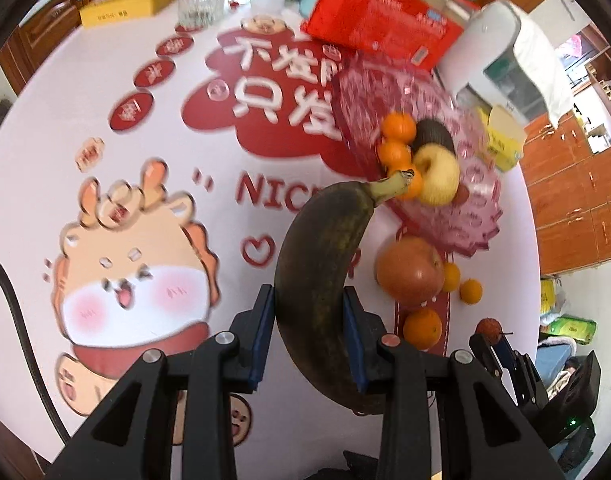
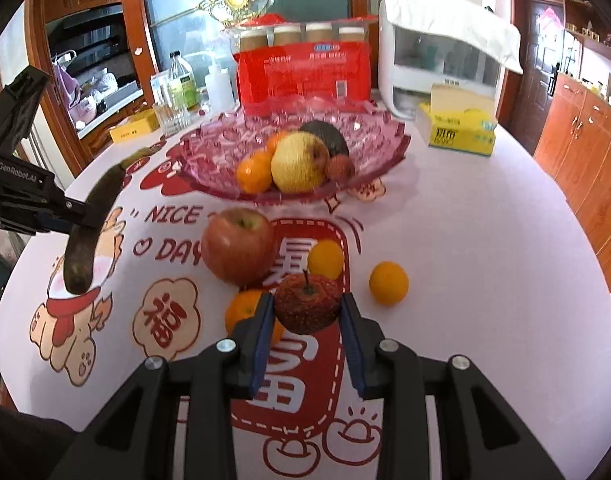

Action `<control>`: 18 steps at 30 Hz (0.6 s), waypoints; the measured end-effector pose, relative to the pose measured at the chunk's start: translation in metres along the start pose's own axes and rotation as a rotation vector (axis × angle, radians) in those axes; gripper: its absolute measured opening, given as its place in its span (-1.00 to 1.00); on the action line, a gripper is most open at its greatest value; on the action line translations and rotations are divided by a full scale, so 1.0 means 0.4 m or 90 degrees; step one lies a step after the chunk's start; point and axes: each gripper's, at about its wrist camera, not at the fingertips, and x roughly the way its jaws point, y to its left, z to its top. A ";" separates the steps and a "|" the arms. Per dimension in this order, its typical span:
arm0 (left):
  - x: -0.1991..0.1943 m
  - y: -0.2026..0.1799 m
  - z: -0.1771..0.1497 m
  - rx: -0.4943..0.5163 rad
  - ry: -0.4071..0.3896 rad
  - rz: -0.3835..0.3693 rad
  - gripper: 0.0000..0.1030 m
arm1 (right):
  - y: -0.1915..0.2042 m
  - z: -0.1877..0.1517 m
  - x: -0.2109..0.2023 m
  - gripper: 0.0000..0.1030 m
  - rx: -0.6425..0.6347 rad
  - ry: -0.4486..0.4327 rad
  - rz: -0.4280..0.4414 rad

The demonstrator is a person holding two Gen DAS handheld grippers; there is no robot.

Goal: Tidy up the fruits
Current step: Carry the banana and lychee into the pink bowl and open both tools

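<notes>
Right wrist only: tissue box [image 2: 459,130]

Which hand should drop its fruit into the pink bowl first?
Probably the left: the left gripper holds the dark banana with its stem already beside the pink bowl; the right gripper with its small red fruit sits farther back.
</notes>
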 end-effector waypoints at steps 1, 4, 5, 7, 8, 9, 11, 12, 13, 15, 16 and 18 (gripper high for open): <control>-0.013 0.003 0.008 0.004 -0.007 0.000 -0.40 | 0.003 0.005 -0.003 -0.37 -0.001 -0.005 -0.001; -0.043 -0.007 0.043 0.019 -0.032 -0.001 -0.40 | 0.013 0.023 -0.007 -0.37 -0.003 -0.017 -0.006; -0.058 -0.007 0.059 0.025 -0.045 0.001 -0.40 | 0.017 0.030 -0.008 -0.37 -0.005 -0.022 -0.006; -0.070 -0.013 0.083 0.035 -0.058 0.004 -0.40 | 0.023 0.047 -0.007 -0.37 -0.011 -0.030 -0.005; -0.075 -0.017 0.095 0.039 -0.065 0.006 -0.40 | 0.027 0.056 -0.006 -0.37 -0.015 -0.034 -0.005; -0.082 -0.021 0.110 0.044 -0.070 0.009 -0.40 | 0.030 0.063 -0.005 -0.37 -0.018 -0.038 -0.003; -0.091 -0.033 0.138 0.057 -0.083 0.012 -0.40 | 0.038 0.084 -0.005 -0.37 -0.029 -0.051 0.002; -0.093 -0.041 0.150 0.061 -0.087 0.012 -0.40 | 0.041 0.094 -0.005 -0.37 -0.034 -0.056 0.004; -0.094 -0.049 0.162 0.065 -0.090 0.011 -0.40 | 0.045 0.105 -0.004 -0.37 -0.041 -0.061 0.006; -0.095 -0.066 0.187 0.072 -0.095 0.002 -0.40 | 0.051 0.121 0.000 -0.37 -0.049 -0.068 0.011; -0.095 -0.078 0.200 0.079 -0.097 -0.002 -0.39 | 0.053 0.130 0.002 -0.37 -0.053 -0.071 0.016; -0.095 -0.100 0.217 0.089 -0.102 -0.002 -0.39 | 0.058 0.142 0.007 -0.37 -0.060 -0.075 0.021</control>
